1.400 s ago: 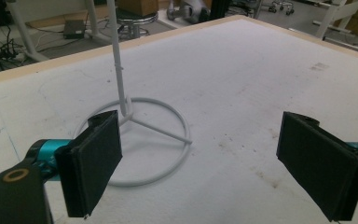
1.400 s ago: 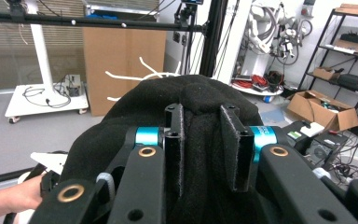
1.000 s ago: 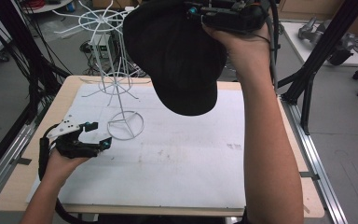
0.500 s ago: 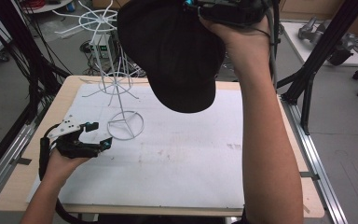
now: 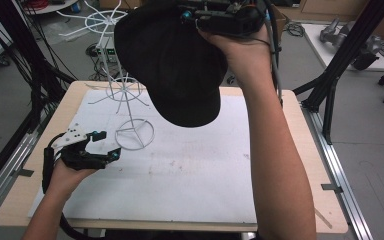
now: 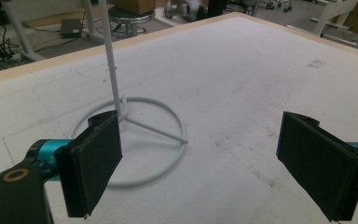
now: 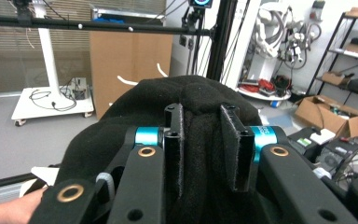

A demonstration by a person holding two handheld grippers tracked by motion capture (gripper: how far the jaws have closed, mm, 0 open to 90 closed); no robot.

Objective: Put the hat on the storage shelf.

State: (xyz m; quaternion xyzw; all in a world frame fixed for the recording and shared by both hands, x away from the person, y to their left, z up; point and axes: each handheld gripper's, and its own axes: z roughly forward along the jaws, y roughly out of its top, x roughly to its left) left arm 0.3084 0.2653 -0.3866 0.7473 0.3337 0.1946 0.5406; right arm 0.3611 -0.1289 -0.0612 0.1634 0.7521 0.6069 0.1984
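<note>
Right claw (image 7: 200,140) pinches our black cap (image 5: 172,60) while the left claw (image 5: 105,145) gapes empty, so we should centre its crown over the white wire stand (image 5: 125,92).

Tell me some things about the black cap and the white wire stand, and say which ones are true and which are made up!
1. The right hand-held gripper pinches the black cap. True.
2. The cap lies flat on the table. False: it is held up in the air above the white mat.
3. The left hand-held gripper has its jaws wide apart with nothing between them. True.
4. The white wire stand has tipped over. False: it stands upright on its ring base.
5. The left hand-held gripper grips the stand's pole. False: it sits beside the ring base and holds nothing.
</note>
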